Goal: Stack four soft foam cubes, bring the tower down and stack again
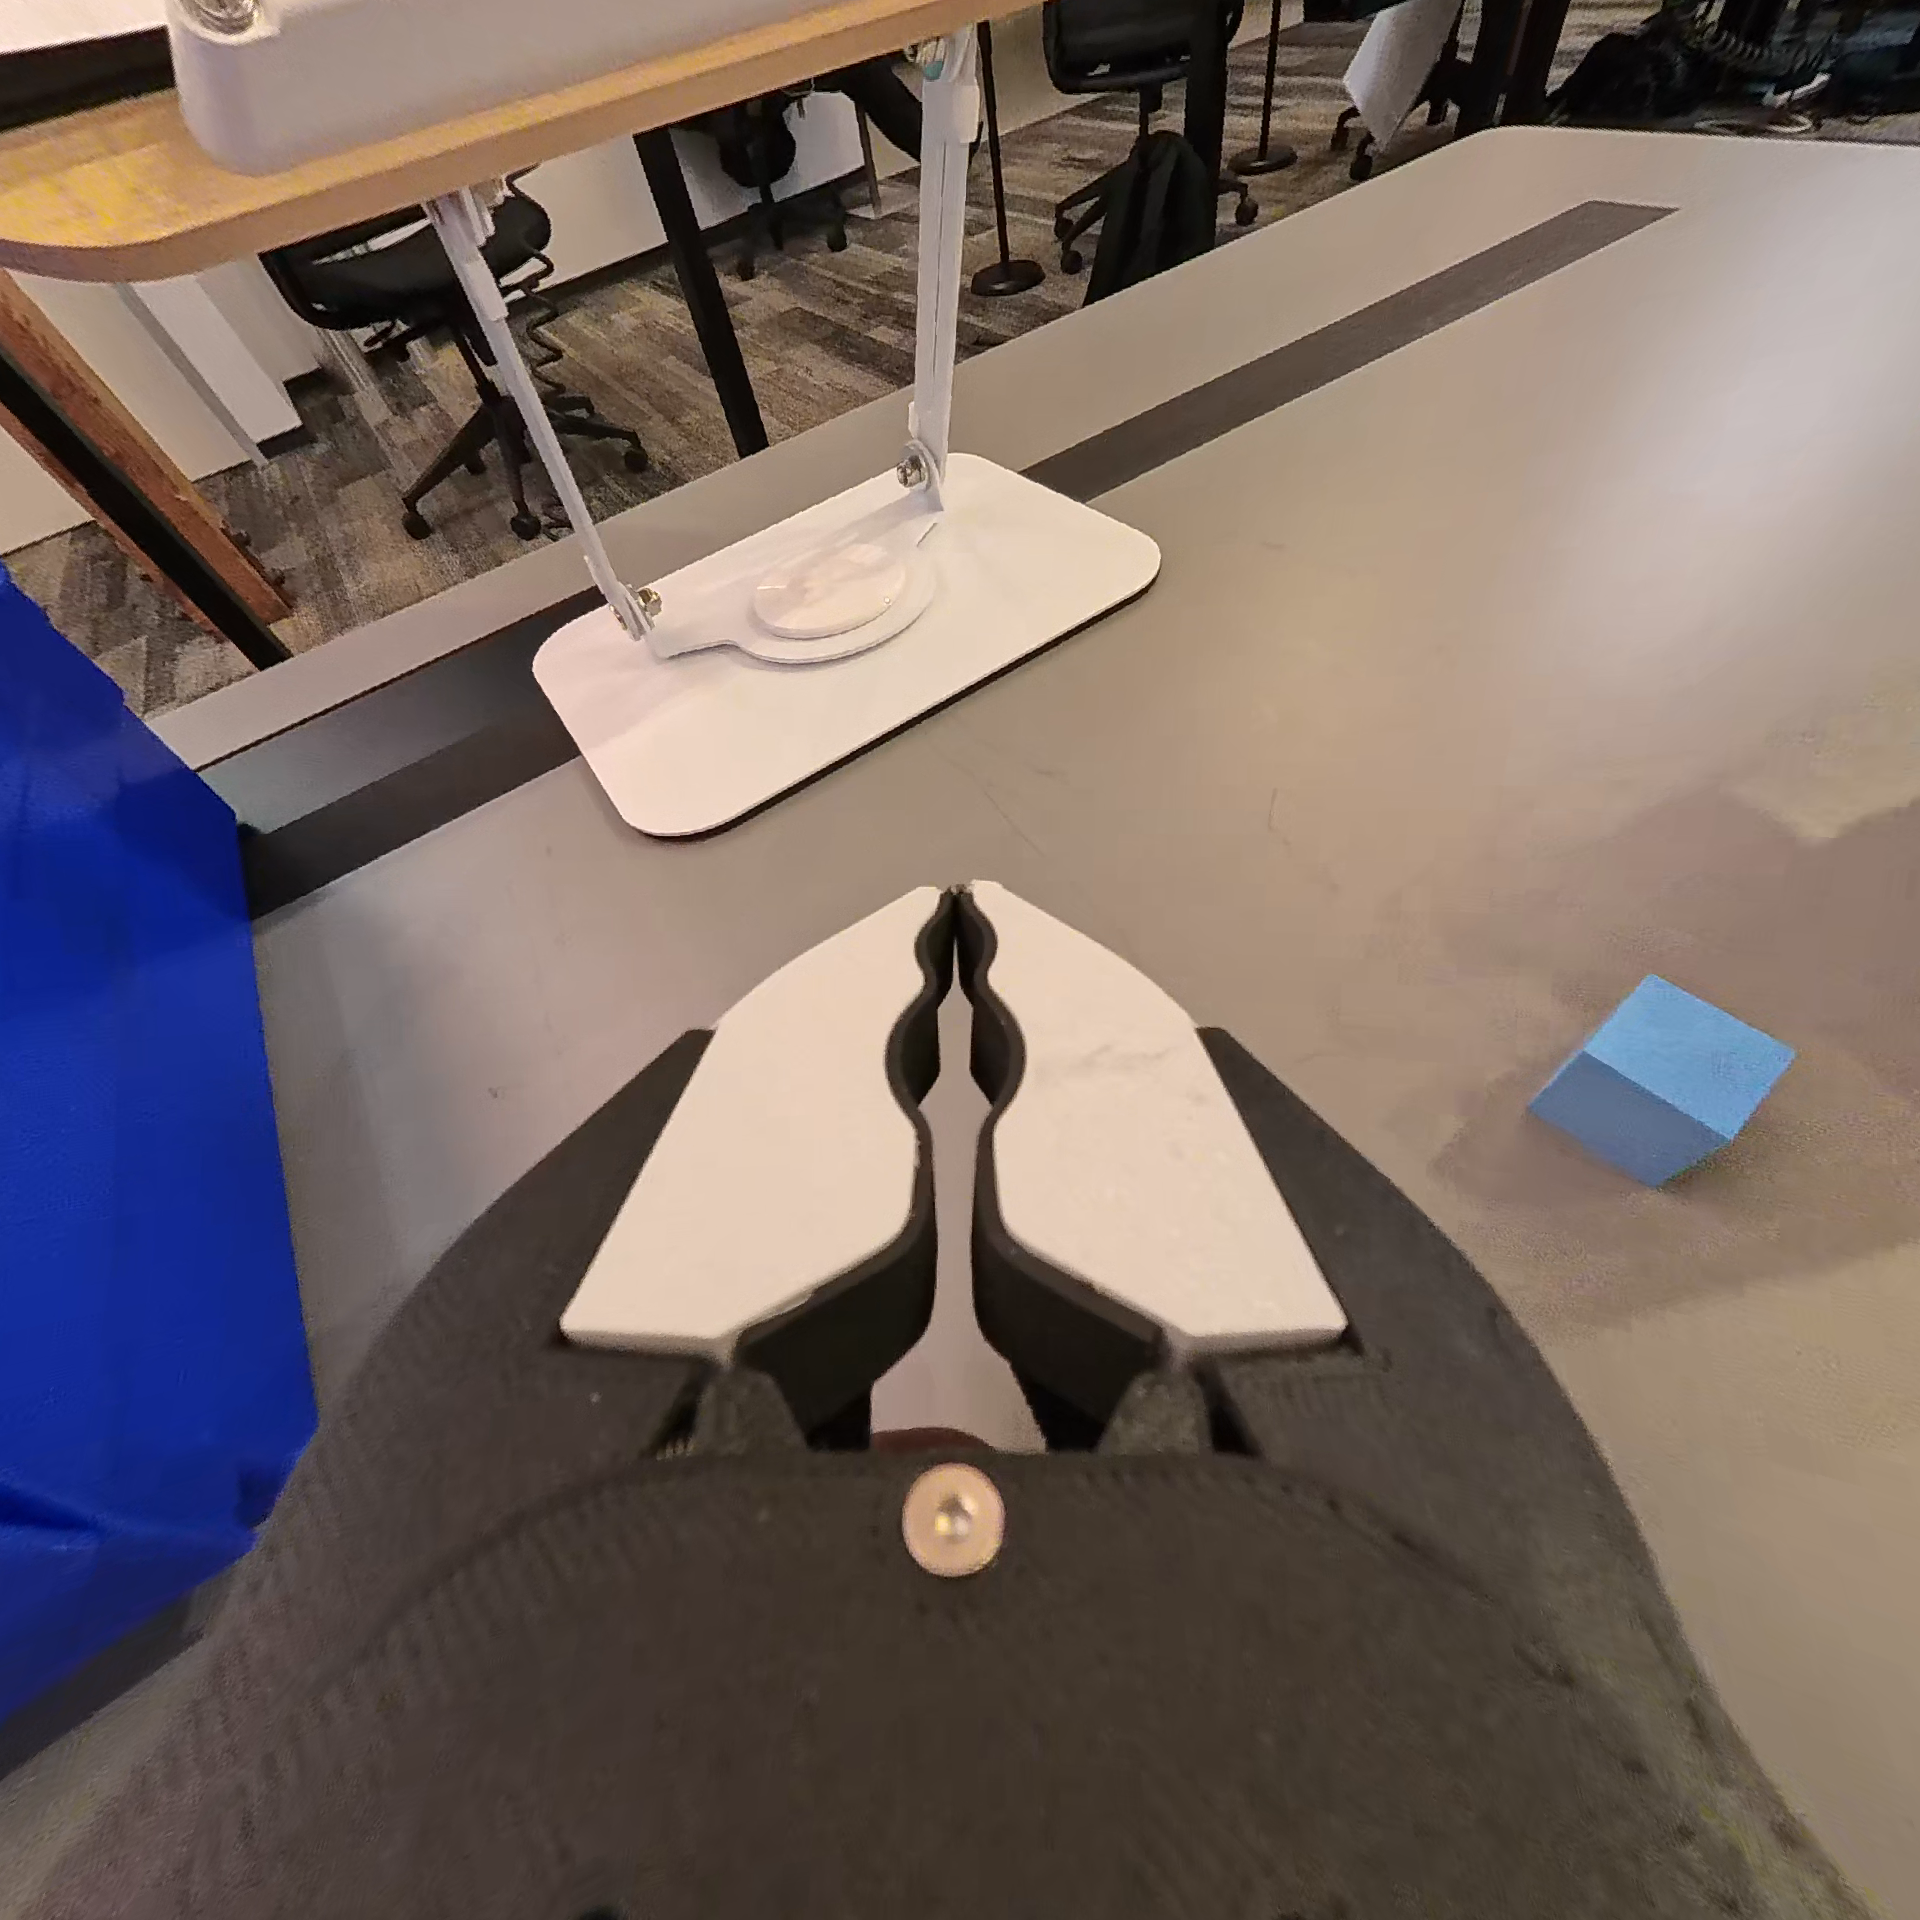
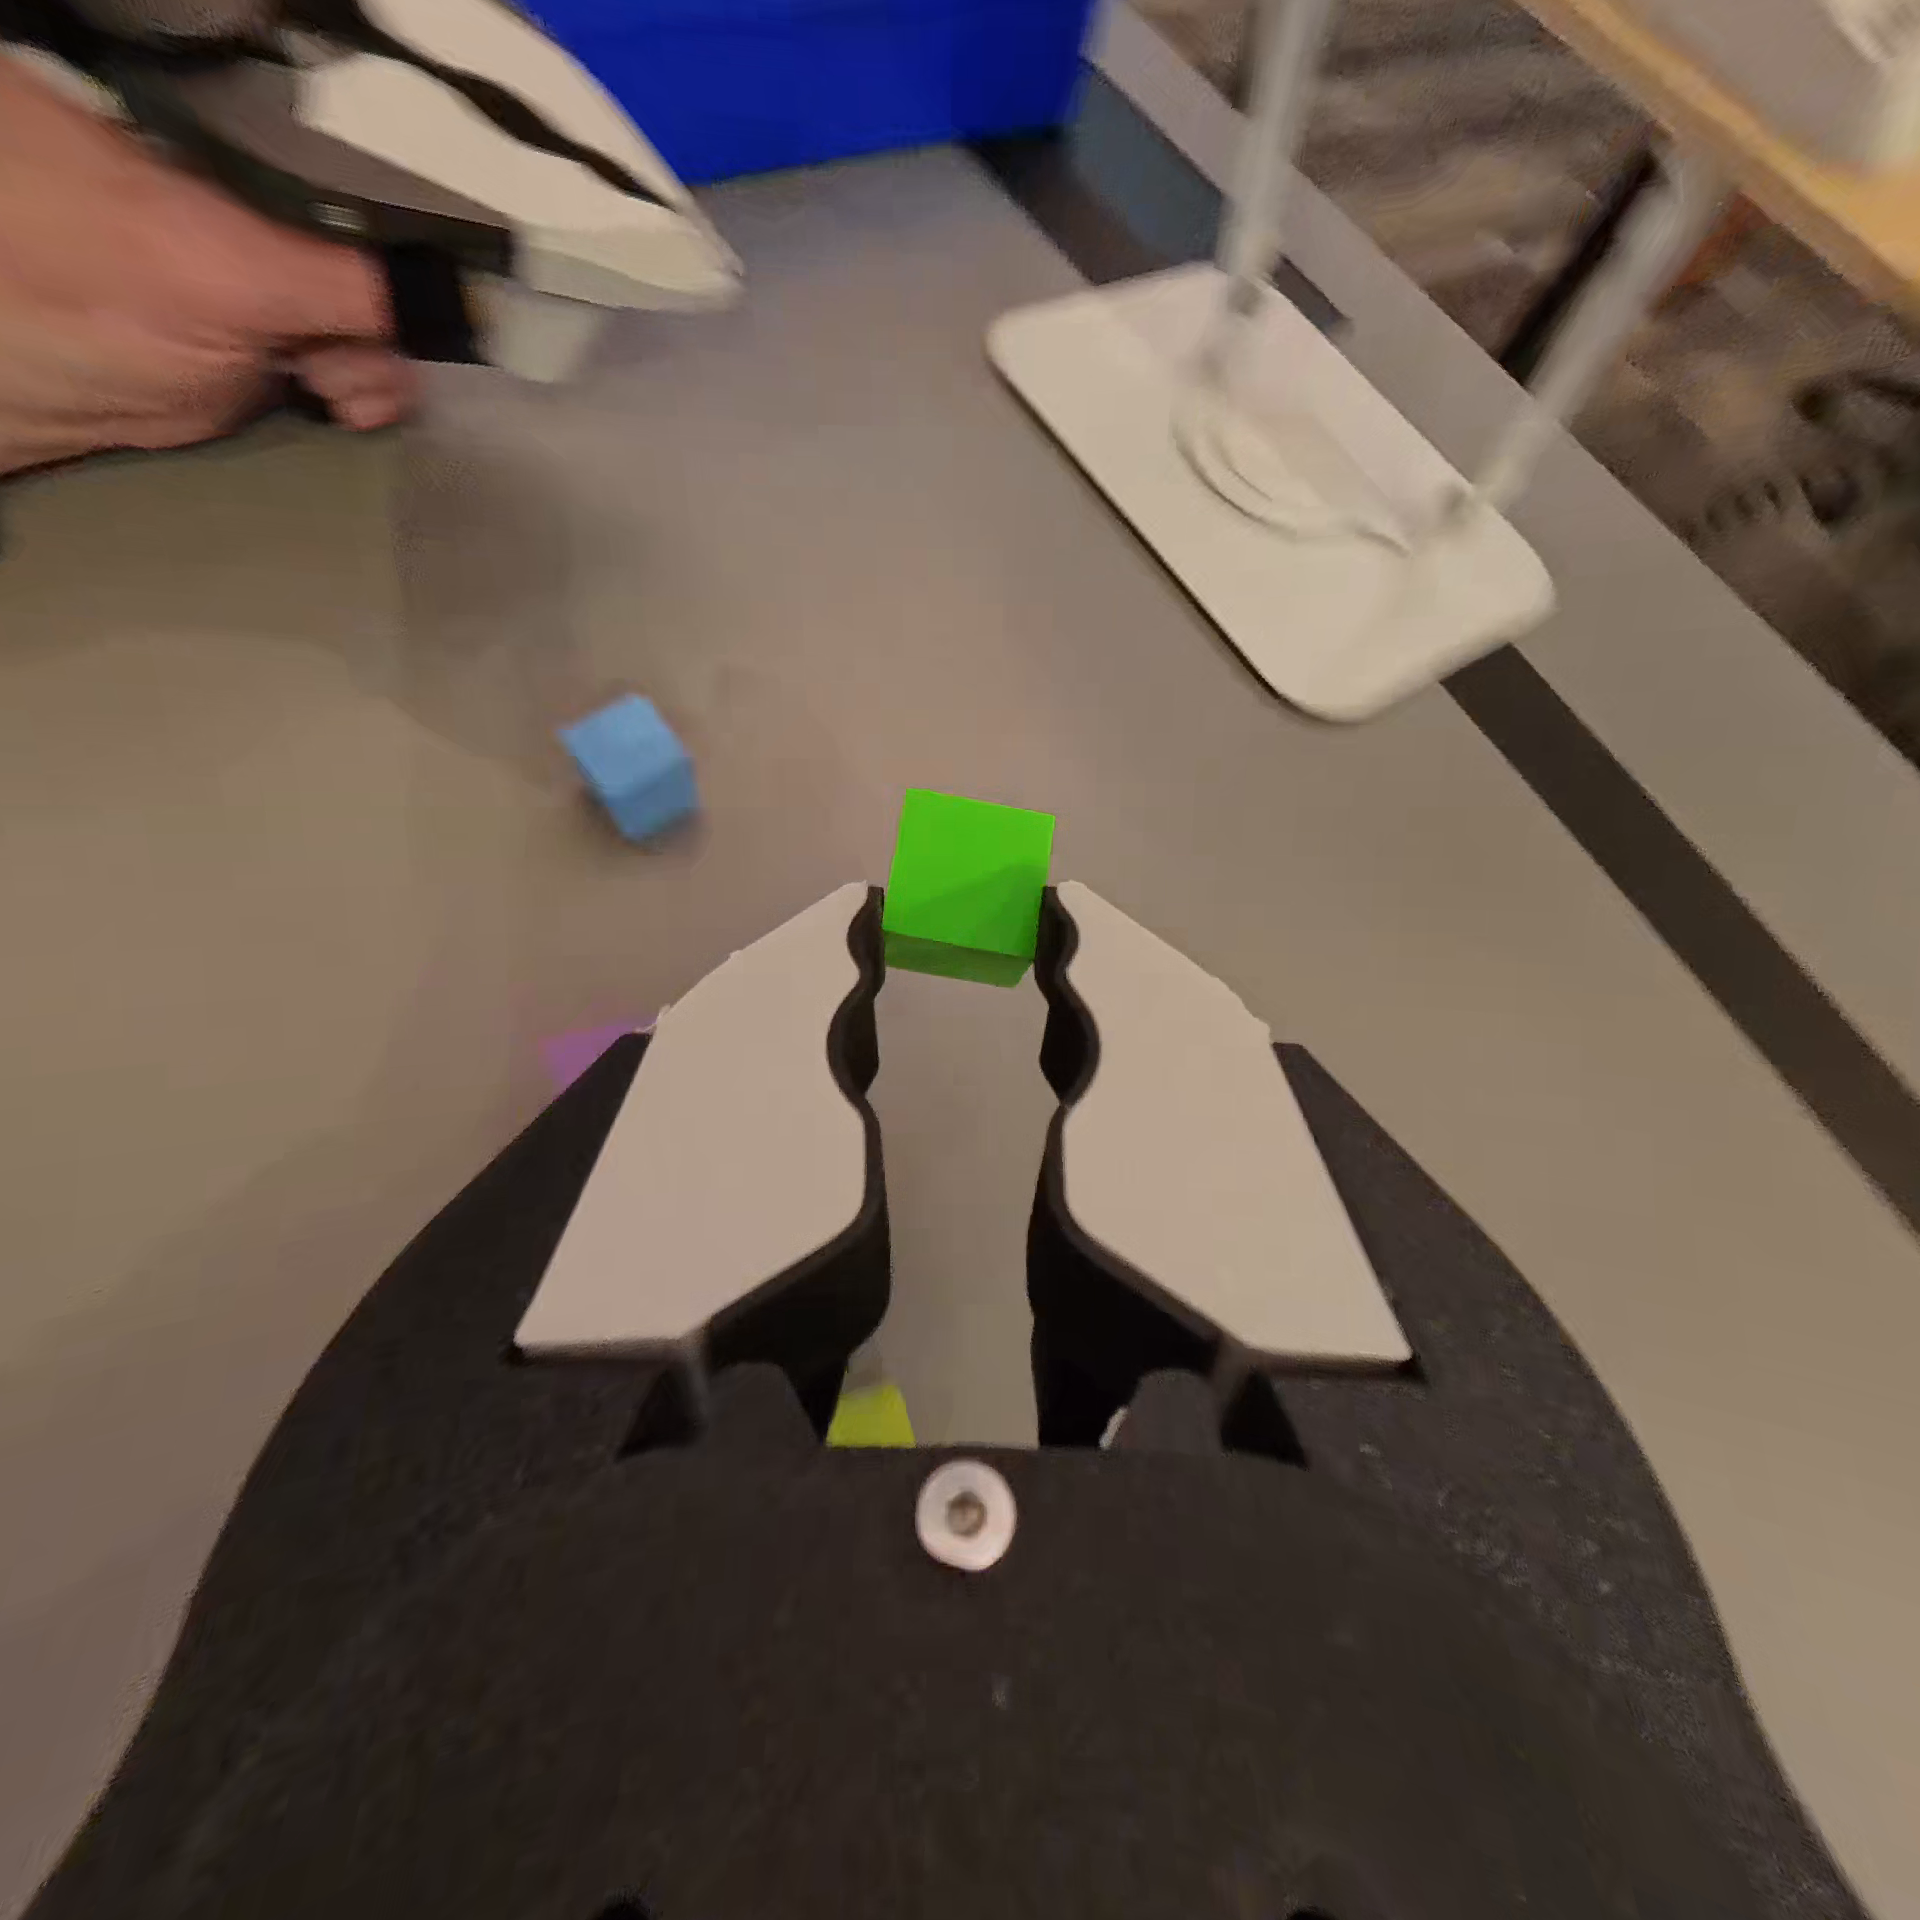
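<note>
Green cube (image 2: 966, 883), pinched at the fingertips of the right gripper (image 2: 961, 904) above mid-bench, needs a light squeeze and a level, square set-down on its base cube, while the left gripper (image 1: 956, 894) waits with fingers closed on nothing near the bench's far edge.

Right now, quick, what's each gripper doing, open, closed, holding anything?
Left gripper: closed, fingertips together, nothing between them.
Right gripper: closed on the green cube, a pad pressed against each side.
</note>
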A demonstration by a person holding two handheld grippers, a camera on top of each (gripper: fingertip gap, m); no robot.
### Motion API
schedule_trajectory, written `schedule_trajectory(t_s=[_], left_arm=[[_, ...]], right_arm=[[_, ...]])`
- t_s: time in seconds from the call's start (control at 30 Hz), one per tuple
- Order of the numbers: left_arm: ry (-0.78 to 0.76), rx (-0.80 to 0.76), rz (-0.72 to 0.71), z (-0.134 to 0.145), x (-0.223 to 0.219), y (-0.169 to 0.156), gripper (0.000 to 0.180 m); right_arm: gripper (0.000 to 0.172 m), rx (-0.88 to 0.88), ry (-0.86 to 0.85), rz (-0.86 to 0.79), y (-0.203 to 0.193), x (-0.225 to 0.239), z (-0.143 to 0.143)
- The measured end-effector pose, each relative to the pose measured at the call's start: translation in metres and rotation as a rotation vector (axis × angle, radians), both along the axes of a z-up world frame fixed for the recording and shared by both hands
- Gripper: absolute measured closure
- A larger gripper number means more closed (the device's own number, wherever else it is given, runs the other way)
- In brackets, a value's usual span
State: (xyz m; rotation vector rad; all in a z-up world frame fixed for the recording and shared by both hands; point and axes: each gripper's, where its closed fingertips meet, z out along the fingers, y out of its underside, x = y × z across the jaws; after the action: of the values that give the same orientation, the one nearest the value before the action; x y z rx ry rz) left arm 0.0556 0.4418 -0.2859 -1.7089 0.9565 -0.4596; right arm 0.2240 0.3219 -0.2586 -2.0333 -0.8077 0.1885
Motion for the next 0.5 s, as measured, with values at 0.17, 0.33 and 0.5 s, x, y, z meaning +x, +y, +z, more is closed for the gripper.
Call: schedule_trajectory(t_s=[0.17, 0.33, 0.5], left_arm=[[-0.018, -0.010, 0.001, 0.001, -0.001, 0.001, 0.180], [-0.025, -0.015, -0.001, 0.001, -0.001, 0.002, 0.180], [-0.036, -0.020, 0.002, 0.002, -0.001, 0.003, 0.180]], right_arm=[[0.144, -0.019, -0.099, 0.262, 0.006, -0.062, -0.003], [0.144, -0.080, -0.184, 0.438, 0.005, -0.089, -0.020], [0.144, -0.151, -0.243, 0.539, 0.004, -0.099, -0.037]])
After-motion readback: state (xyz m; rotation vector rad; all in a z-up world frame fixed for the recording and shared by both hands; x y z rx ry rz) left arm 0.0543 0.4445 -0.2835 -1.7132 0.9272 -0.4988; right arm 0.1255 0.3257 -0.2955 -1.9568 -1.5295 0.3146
